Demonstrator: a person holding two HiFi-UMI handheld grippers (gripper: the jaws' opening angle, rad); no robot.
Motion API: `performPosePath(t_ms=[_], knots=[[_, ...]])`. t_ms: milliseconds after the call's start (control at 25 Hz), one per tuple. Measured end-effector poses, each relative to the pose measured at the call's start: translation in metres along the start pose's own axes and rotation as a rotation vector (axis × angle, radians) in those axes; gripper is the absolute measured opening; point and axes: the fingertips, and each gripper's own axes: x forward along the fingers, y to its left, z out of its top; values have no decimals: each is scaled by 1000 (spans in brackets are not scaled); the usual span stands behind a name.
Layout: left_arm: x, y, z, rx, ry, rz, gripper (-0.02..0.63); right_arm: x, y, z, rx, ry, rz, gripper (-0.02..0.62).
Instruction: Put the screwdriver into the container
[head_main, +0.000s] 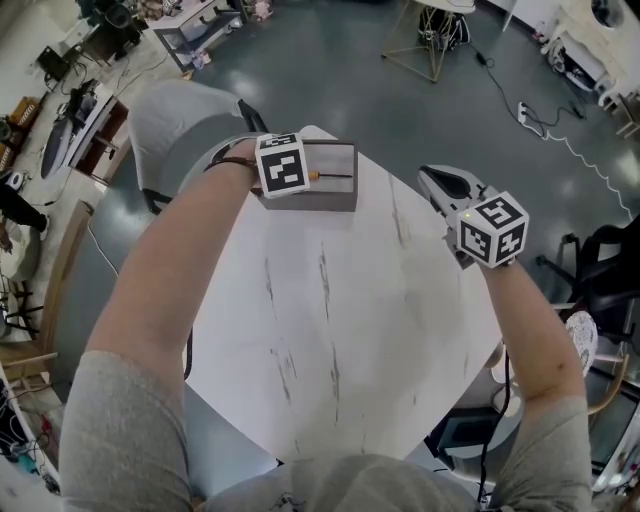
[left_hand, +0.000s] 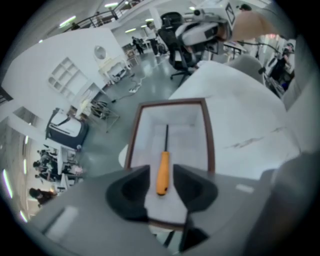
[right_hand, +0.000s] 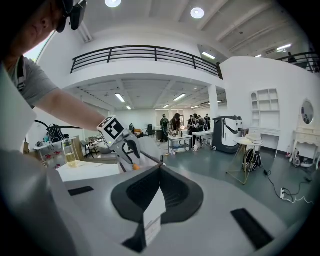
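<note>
Screwdriver (left_hand: 163, 172) lies flat in the container (left_hand: 210, 131) at the far left of the table (head_main: 330, 330), your left gripper (left_hand: 161, 176) spread wide over its handle, right gripper (right_hand: 159, 170) closed on nothing; lift crooked and you could snag handle or rim and tip it out.

You're in a big open lab. A balcony (right_hand: 145, 52) runs above; people (right_hand: 175, 122) stand at benches (right_hand: 181, 138).
</note>
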Motion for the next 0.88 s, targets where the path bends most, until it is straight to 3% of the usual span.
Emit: performPosePath(t_ms=[160, 440, 680, 880], knots=[[-30, 10, -3, -113, -51, 67, 118, -5, 3, 12, -3, 2, -15, 9], [-91, 10, 11, -274, -255, 132, 6, -10, 18, 26, 12, 11, -38, 9], [-160, 0, 24, -388, -401, 167, 3, -25, 43, 56, 55, 2, -20, 9], [-211, -26, 36, -522, -563, 145, 3, -49, 74, 78, 60, -1, -31, 9]])
